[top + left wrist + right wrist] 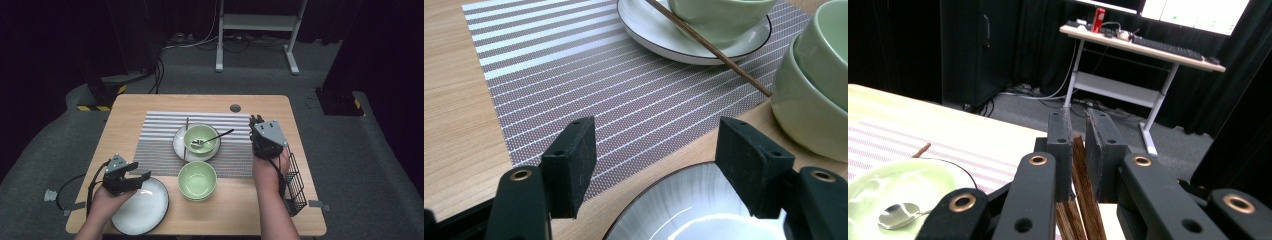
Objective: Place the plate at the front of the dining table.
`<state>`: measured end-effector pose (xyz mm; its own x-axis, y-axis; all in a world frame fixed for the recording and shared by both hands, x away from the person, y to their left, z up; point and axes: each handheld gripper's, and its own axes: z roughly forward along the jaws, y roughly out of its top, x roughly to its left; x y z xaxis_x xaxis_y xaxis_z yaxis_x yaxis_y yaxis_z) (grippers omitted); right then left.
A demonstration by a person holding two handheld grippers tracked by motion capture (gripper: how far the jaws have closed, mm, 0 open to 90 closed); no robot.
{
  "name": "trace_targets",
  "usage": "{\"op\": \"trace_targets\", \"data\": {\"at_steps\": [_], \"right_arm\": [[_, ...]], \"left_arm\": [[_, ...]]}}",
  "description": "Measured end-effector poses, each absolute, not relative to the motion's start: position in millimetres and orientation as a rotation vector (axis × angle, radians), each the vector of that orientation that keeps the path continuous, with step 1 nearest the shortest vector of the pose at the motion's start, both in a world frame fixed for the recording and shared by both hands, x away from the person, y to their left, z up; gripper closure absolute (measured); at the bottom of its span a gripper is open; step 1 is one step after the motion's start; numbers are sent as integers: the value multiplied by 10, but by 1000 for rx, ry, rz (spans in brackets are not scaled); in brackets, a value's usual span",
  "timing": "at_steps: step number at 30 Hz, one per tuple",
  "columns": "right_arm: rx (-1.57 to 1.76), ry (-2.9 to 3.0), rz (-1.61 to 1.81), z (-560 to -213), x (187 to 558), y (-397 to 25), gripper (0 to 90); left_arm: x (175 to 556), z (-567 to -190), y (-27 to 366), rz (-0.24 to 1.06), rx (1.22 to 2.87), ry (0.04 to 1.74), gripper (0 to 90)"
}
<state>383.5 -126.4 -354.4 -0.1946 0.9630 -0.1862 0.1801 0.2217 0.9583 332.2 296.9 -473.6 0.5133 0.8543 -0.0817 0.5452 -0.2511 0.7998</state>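
Observation:
My left gripper (142,179) (656,150) hovers open over the far rim of a white dark-rimmed plate (145,210) (694,210) at the table's front left; nothing is between its jaws. My right gripper (256,120) (1079,125) is at the right edge of the striped placemat (160,135) (574,75), shut on brown wooden chopsticks (1080,195). A green bowl (201,137) (719,15) (893,195) with a spoon (215,137) (898,215) in it sits on a second white plate (179,145) (654,35). A single chopstick (186,140) (709,47) rests across that plate's left side.
Stacked green bowls (197,180) (814,85) stand at front centre, just right of the left gripper. A black wire basket (296,185) hangs at the table's right edge. A white-legged desk (255,22) (1148,47) stands beyond the table.

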Motion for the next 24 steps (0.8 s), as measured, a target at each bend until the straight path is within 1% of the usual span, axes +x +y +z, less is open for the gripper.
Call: {"op": "trace_targets", "data": {"at_steps": [12, 21, 24], "right_arm": [[994, 1531, 1108, -3375, 3561, -1302, 827], [955, 1493, 1119, -3291, 3443, -1306, 832], [946, 1478, 1130, -3244, 3411, -1319, 834]], "left_arm": [[3315, -4730, 2973, 471, 1924, 1149, 329], [3277, -4700, 2955, 485, 1877, 1114, 326], [3281, -4709, 2937, 482, 1888, 1108, 315]]}}
